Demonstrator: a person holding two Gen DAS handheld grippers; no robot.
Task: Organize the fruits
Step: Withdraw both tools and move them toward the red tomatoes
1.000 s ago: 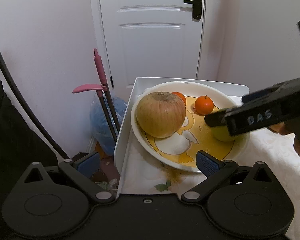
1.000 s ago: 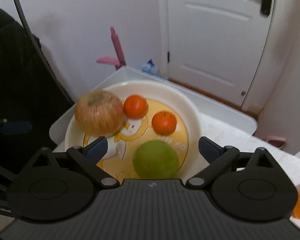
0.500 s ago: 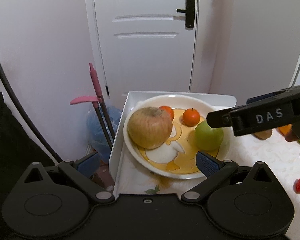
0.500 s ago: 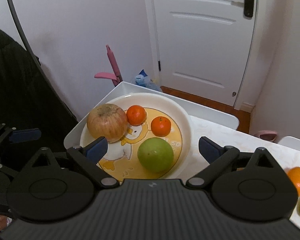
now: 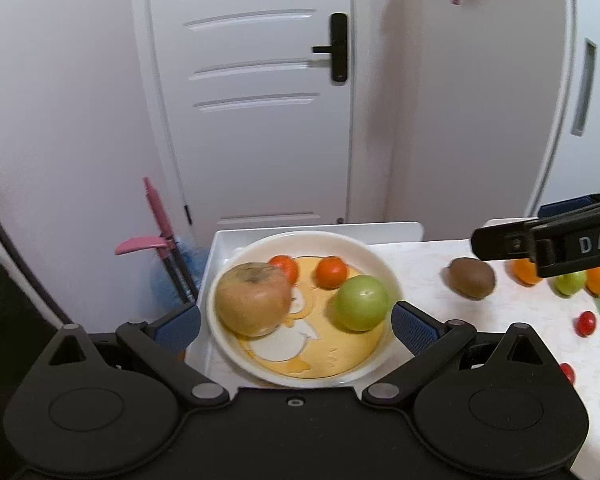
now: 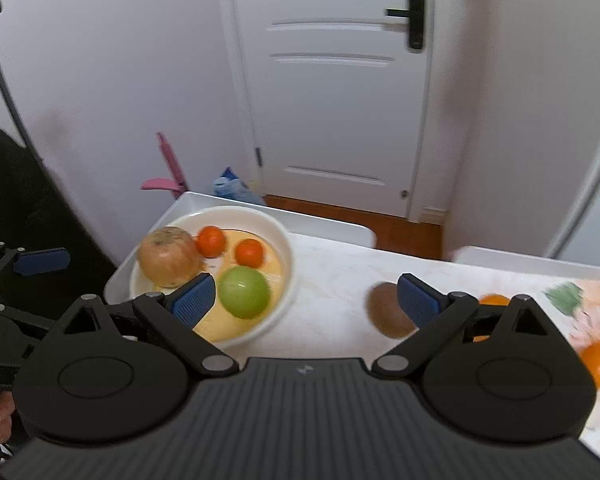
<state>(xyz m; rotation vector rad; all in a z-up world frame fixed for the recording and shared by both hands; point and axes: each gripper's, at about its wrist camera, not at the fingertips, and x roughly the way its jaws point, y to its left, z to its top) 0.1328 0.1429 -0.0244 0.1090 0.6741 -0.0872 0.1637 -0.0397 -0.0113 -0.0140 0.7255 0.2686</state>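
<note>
A white plate with a yellow duck print (image 5: 374, 258) (image 6: 286, 248) holds a large brownish apple (image 5: 254, 304) (image 6: 168, 256), two small oranges (image 5: 331, 272) (image 6: 249, 252) and a green apple (image 5: 361, 303) (image 6: 244, 292). My left gripper (image 5: 296, 328) is open and empty, above the plate's near side. My right gripper (image 6: 306, 302) is open and empty, held above the table right of the plate; it shows from the side in the left wrist view (image 5: 548, 242). A brown kiwi (image 5: 471, 278) (image 6: 388, 312) lies on the table to the right.
The plate sits in a white tray (image 5: 220, 248) at the table's left end. More oranges (image 6: 598, 362), a green fruit (image 5: 570, 282) and cherry tomatoes (image 5: 586, 322) lie at the right. A door (image 5: 256, 92) and a pink-handled broom (image 5: 160, 216) stand behind.
Both grippers have pulled back and up from the plate. The right gripper has swung right, leaving the green apple on the plate; the kiwi and other fruits have come into view.
</note>
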